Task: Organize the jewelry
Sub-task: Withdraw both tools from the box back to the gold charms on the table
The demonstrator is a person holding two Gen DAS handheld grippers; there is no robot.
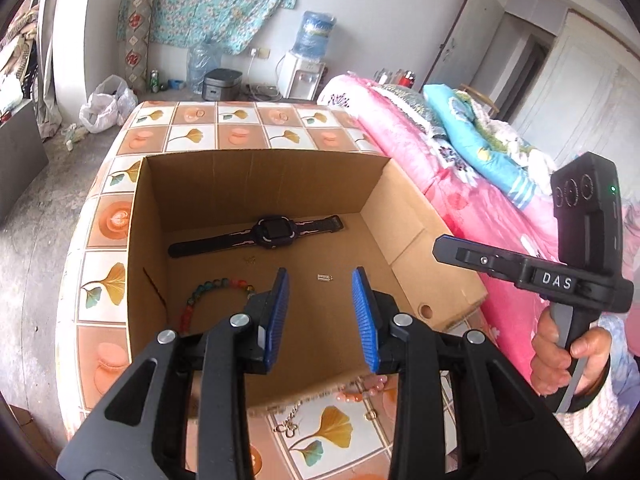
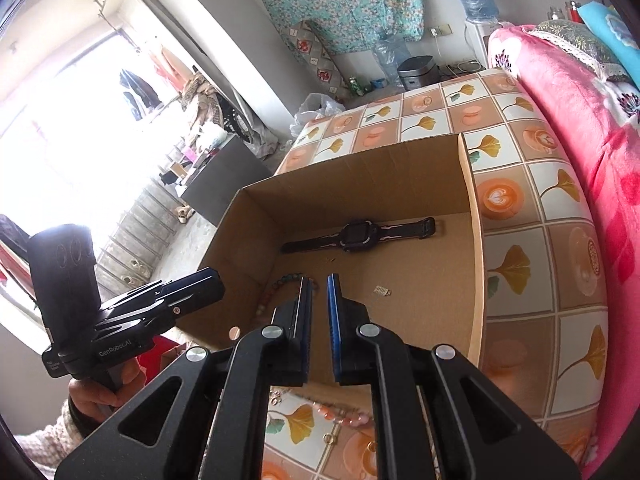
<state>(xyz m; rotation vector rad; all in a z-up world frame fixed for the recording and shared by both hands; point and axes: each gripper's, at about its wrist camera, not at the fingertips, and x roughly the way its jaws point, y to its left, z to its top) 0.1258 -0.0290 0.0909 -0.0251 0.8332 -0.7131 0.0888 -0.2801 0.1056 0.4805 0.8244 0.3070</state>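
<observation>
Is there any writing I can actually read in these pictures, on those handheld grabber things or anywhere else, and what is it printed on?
"DAS": white letters on the black body of the right gripper, seen from the left wrist.
"GenRobot.AI": white letters on the black body of the left gripper, seen from the right wrist.
Water jug label: too blurred to read.
Green cans on the floor: too small to read.

A matt, fibrous cardboard box [image 1: 256, 200] is seen on a glossy printed tablecloth [image 1: 108, 272]; ribbed blue pads [image 1: 280, 312] are set in smooth black plastic. Glassy beads [image 1: 208, 286] are strung at nine o'clock in the box.
</observation>
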